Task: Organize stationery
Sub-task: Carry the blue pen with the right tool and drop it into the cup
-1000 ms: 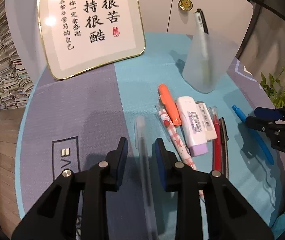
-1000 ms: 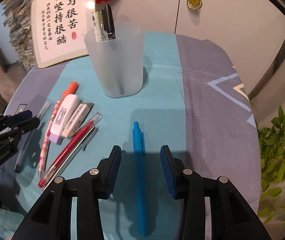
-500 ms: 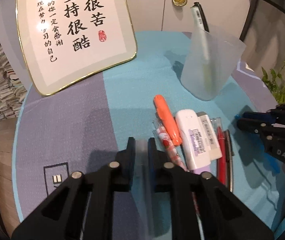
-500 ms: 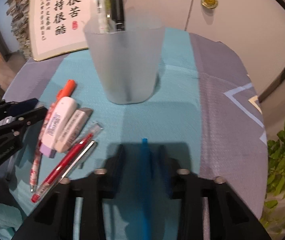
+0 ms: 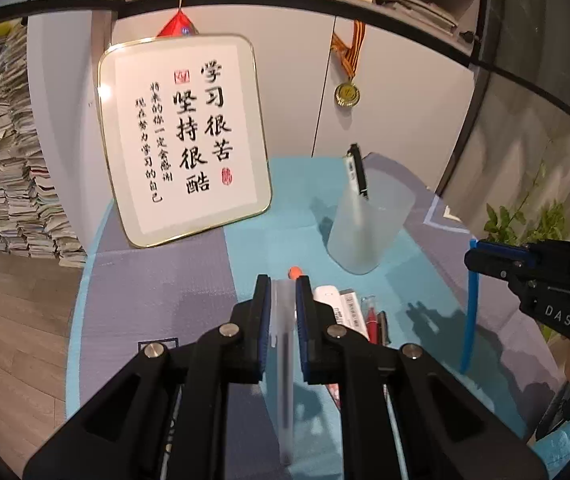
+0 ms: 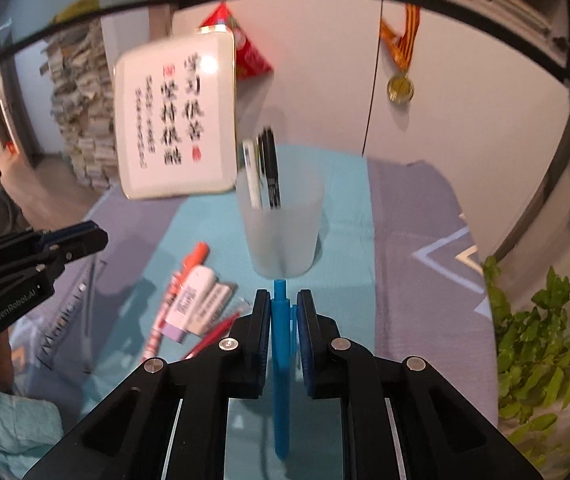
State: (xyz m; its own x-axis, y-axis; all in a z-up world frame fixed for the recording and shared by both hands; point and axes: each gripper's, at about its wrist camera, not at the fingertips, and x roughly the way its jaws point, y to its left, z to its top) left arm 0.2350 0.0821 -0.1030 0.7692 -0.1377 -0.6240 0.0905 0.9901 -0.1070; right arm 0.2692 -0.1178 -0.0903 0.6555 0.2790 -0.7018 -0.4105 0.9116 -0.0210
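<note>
My left gripper (image 5: 283, 294) is shut on a clear-barrelled pen (image 5: 283, 360), held above the mat. My right gripper (image 6: 284, 304) is shut on a blue pen (image 6: 281, 360), also lifted off the mat; from the left wrist view that blue pen (image 5: 469, 304) hangs from the right gripper (image 5: 481, 258). A frosted plastic cup (image 6: 283, 228) (image 5: 369, 232) holding two pens stands ahead of both grippers. On the mat lie an orange marker (image 6: 195, 256), a white and purple correction tape (image 6: 189, 300), a white eraser (image 6: 213, 302), a red-patterned pen (image 6: 161, 320) and a red pen (image 6: 215, 334).
A framed calligraphy board (image 5: 183, 140) leans on the wall behind the mat. A medal (image 5: 347, 94) hangs on the wall. Stacked papers (image 5: 1, 160) stand at the left, and a green plant (image 6: 545, 340) is at the right beside the round table's edge (image 5: 75, 320).
Both grippers closed on their pens, the clear one at left and the blue one at right, and lifted them off the mat. The views tilted up toward the wall.
</note>
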